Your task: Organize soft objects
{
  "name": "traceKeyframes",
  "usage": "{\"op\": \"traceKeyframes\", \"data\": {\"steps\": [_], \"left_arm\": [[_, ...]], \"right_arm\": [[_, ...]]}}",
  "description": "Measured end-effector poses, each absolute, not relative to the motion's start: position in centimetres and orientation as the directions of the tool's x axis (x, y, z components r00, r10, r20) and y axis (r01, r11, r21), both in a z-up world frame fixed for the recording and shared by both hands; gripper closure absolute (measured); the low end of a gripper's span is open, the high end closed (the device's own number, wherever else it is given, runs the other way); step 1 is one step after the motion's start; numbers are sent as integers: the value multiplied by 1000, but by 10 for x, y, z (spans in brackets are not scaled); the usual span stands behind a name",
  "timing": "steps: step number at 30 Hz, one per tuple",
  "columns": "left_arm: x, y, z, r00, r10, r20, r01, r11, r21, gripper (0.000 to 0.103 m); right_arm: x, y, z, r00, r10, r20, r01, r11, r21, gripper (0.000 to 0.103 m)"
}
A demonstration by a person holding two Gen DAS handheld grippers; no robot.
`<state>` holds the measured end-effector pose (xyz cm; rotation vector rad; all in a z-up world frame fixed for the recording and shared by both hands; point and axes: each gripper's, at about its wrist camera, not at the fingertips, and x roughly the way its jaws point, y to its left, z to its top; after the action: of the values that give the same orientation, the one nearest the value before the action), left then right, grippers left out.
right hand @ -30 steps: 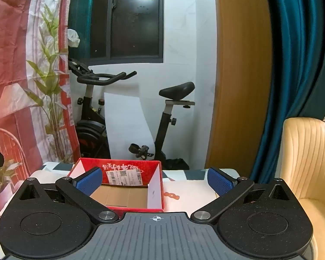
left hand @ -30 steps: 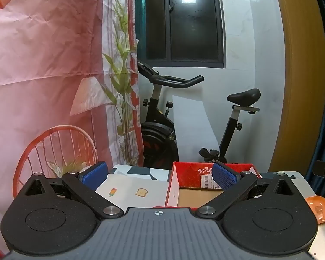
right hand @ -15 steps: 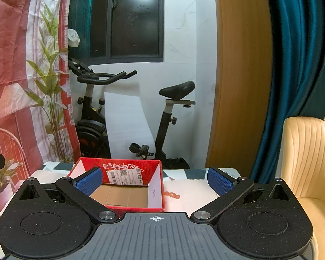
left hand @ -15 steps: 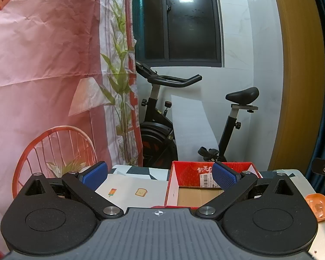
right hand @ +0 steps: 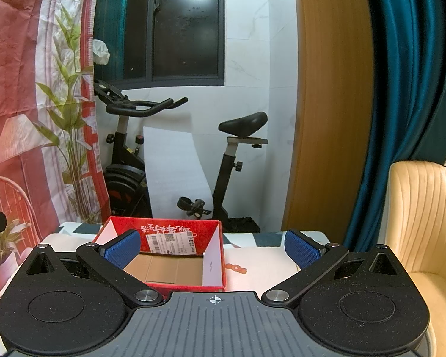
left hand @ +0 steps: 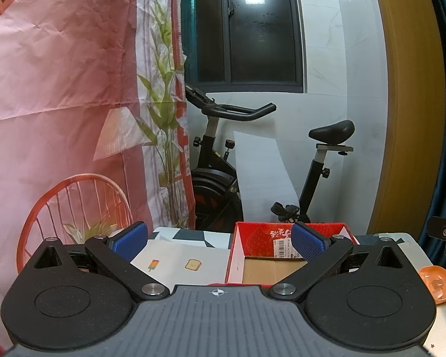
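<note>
On the surface [right hand: 261,279] ahead of me sits a red cardboard box [right hand: 166,235], open at the top, its brown floor bare and a white shipping label stuck on its inner far wall. My left tool [left hand: 218,242] is spread wide, its blue pads [left hand: 130,239] well apart and gripping nothing; they touch nothing either. Through that camera the box [left hand: 252,238] lies ahead and to the right, so that the right-hand pad overlaps its far wall in the picture. My right tool [right hand: 212,248] is likewise released, pads wide, with nothing between them. From there the box lies ahead and to the left, the left-hand pad [right hand: 122,248] showing in front of its near left corner.

Just beyond the left tool, small printed pictures of an ice lolly [left hand: 153,264] and a slice of toast [left hand: 193,264] mark the white cloth on the surface. An orange dish [left hand: 437,281] rests at the right edge of the surface in the left view. I see no soft object in either picture.

Behind the surface stands a black exercise bike [right hand: 128,160], and a cream chair [right hand: 422,214] is to my right.
</note>
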<state>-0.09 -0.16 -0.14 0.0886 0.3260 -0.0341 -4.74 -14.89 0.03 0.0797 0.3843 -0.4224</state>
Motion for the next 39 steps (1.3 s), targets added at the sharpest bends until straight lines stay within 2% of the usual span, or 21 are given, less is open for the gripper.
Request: {"op": "traceKeyframes", "data": {"steps": [39], "left_arm": [[-2,-1,-3,946,-25,-324,53,996,77,0]], "right_arm": [[-45,-149,1,840,-384,-384,415,910,-4,0]]}}
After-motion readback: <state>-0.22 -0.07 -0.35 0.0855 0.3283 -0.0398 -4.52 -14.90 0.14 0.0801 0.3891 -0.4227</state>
